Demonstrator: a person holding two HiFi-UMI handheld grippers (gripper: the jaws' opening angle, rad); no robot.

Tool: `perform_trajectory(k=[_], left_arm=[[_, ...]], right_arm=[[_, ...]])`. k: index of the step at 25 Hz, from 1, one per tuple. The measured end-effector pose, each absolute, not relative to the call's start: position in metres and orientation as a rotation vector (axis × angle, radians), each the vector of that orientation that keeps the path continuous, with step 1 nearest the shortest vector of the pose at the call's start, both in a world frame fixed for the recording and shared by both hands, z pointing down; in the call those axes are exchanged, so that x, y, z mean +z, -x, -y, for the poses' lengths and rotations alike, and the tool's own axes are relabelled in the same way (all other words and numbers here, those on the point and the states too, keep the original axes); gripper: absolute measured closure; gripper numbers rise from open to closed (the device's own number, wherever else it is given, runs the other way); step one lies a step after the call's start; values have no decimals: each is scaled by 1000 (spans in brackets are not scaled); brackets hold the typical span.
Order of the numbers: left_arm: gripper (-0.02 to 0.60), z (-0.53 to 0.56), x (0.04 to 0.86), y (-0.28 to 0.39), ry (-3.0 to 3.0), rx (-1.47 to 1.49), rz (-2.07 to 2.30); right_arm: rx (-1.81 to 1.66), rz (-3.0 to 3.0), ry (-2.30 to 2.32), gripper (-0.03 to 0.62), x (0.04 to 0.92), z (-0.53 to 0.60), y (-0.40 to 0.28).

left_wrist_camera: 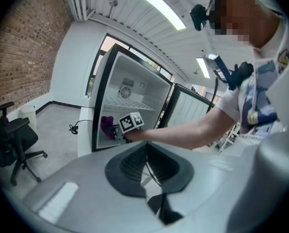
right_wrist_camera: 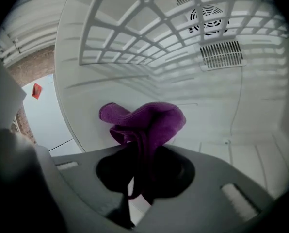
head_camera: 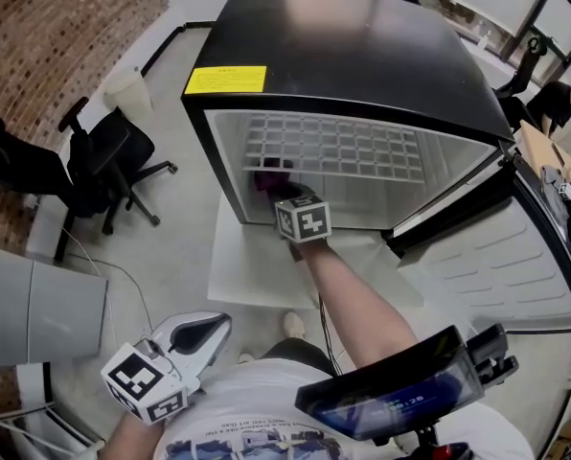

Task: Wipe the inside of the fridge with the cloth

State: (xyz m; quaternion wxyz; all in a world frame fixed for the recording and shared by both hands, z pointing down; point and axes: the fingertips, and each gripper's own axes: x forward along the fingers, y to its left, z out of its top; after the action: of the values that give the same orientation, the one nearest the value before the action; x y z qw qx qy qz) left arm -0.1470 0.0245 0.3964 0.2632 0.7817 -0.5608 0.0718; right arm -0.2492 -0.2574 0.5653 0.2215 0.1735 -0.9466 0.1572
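Plainly, right gripper (right_wrist_camera: 139, 154) jaws clamp cloth (right_wrist_camera: 149, 120); head view hides that grip.

Lighting: bright, even, from overhead; your left gripper view shows ceiling strip lights (left_wrist_camera: 154, 6) blown out to white.
Glare: a soft sheen on the black top of the fridge (head_camera: 343, 46).
Shadows: the shelf grid (right_wrist_camera: 149, 28) throws faint stripes on the rear wall.
Distortion: both of your gripper views are fisheye, with black vignetted corners.
Focus: near foreground soft; the cloth (right_wrist_camera: 144, 123) fairly sharp, perhaps slightly blurred.
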Motion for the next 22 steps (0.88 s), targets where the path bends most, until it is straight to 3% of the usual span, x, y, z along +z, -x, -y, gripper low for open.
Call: perform_trajectory(k=[6, 17, 22], left_arm=[[577, -24, 398, 137, -2157, 190, 1465], [577, -8, 397, 110, -2253, 193, 1329], [577, -7, 398, 107, -2254, 209, 1314]], right_arm=[[344, 2640, -598, 526, 546, 273, 213], [224, 2413, -1059, 526, 548, 355, 67], [249, 2358, -1073, 526, 568, 352, 53]])
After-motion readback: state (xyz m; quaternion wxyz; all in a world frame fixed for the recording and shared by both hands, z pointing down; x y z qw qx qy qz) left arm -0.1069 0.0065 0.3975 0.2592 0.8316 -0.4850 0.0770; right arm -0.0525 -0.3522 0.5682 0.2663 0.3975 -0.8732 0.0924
